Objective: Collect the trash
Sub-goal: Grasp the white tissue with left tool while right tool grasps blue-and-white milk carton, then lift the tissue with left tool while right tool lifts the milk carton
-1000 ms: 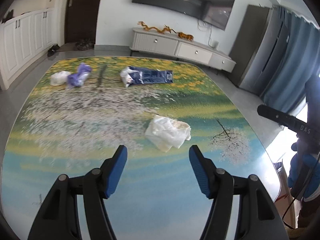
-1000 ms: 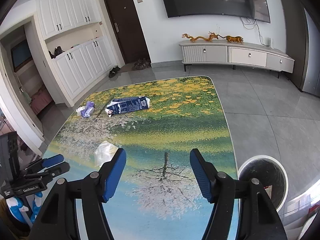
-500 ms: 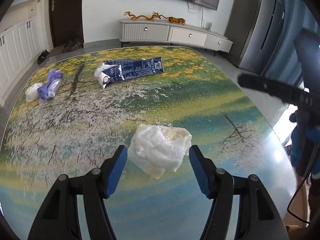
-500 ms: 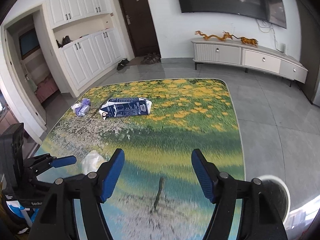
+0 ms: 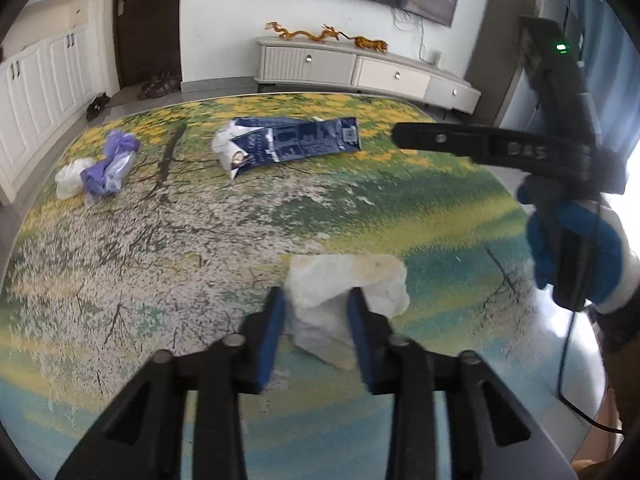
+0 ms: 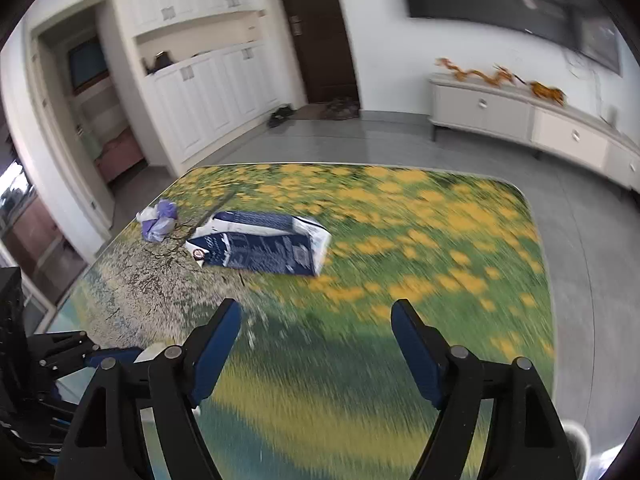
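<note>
My left gripper (image 5: 316,300) is closed on a crumpled white tissue (image 5: 360,280) that lies on the flower-print table (image 5: 160,260). A flattened dark blue carton (image 5: 288,146) lies farther back in the middle. A purple and white wad (image 5: 100,170) lies at the far left. My right gripper (image 6: 316,316) is open and empty above the table, with the carton (image 6: 260,246) ahead to its left and the purple wad (image 6: 158,220) beyond that. The right gripper also shows at the right of the left wrist view (image 5: 404,136).
A white TV cabinet (image 5: 360,70) stands past the table's far edge. White cupboards (image 6: 208,96) and a dark door (image 6: 316,28) line the left wall. A round bin (image 6: 576,444) shows at the bottom right edge by the table.
My left gripper moved forward over the tissue and closed on it. My right gripper moved forward and swung left toward the carton.
</note>
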`<state>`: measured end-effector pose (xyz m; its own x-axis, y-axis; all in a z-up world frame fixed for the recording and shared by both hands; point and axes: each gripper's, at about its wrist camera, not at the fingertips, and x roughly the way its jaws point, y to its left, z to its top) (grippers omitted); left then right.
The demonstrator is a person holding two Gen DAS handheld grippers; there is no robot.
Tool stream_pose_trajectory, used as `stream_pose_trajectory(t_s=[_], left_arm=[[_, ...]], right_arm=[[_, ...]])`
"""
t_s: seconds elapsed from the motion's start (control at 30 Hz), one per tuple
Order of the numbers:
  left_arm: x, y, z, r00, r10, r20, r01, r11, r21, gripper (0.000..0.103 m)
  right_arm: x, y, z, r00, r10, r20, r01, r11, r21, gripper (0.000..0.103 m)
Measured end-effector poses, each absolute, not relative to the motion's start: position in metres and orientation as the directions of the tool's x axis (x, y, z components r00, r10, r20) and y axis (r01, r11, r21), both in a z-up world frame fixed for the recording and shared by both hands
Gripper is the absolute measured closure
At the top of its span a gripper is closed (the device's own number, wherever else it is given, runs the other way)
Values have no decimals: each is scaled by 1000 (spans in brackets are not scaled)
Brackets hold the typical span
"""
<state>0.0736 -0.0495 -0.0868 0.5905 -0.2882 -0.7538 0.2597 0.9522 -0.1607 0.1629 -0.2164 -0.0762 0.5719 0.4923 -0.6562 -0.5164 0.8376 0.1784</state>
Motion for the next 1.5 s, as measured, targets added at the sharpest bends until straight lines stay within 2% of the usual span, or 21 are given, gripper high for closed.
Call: stream_pose_trajectory(t_s=[0.13,0.3,0.47,0.87,0.97,1.03,1.1,1.37,1.47,1.5], left_arm=[[75,-35,-88,586,-330,-740,226,944,-242,90],[75,-23,-90,584,-364,-726,200,931,-305,94],[74,-17,-91,582,-387,-716,191,920,-341,95],[73,-7,-90,581,-400,-709,176,912,-371,95],[72,-6,-90,583,-397,-709,174,913,-368,95],[71,-6,-89,586,-392,-709,171,915,-365,95],[70,-5,-89,590,-390,-707,169,916,-365,95],[66,5,-89,609,-371,-701,144,921,-362,95],[63,7,-88,614,-365,-700,147,924,-353,95],[62,8,-87,616,-362,-699,147,925,-350,95]], right_arm=[[182,-185,-76,537,517,-666,-621,777,103,19],[203,-153,-80,507,518,-689,-696,717,26,14],[224,-126,-93,452,517,-727,-762,647,-14,14],[251,-116,-107,371,512,-774,-790,613,27,11],[249,-123,-104,382,511,-770,-763,644,49,21],[249,-131,-103,383,515,-767,-737,671,82,32],[245,-138,-102,390,513,-764,-715,692,99,37],[210,-153,-98,422,500,-756,-661,741,121,41],[201,-160,-83,441,533,-722,-639,752,165,80],[199,-162,-81,448,521,-726,-629,761,158,97]])
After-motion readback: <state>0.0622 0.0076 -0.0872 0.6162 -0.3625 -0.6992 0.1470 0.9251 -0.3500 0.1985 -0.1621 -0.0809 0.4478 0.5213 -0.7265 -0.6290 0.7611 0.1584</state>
